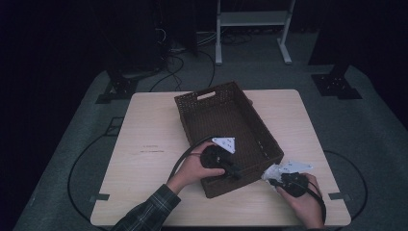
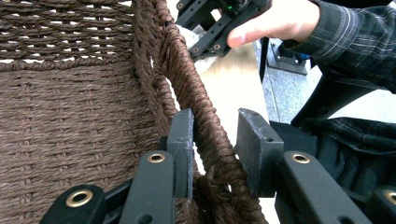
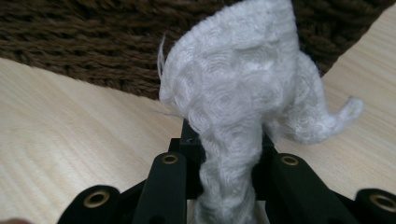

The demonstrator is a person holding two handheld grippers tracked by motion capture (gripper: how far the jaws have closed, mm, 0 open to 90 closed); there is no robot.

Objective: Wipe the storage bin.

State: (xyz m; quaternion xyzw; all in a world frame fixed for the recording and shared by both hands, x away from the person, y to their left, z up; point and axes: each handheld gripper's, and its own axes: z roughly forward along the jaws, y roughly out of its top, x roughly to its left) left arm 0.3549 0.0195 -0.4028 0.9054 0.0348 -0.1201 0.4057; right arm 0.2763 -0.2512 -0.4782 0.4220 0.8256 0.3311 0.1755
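Right claw [image 3: 224,186] pinches white cloth [image 3: 243,93]; left claw [image 2: 217,149] straddles basket rim [image 2: 187,88].

A dim recording lab: beyond the pale wooden table [image 1: 144,125], black cables [image 1: 178,62], a white metal frame [image 1: 252,19], grey carpet.

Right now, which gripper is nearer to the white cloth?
Right. The right gripper pinches the white cloth in its fingers; the left gripper straddles the basket rim, apart from it.
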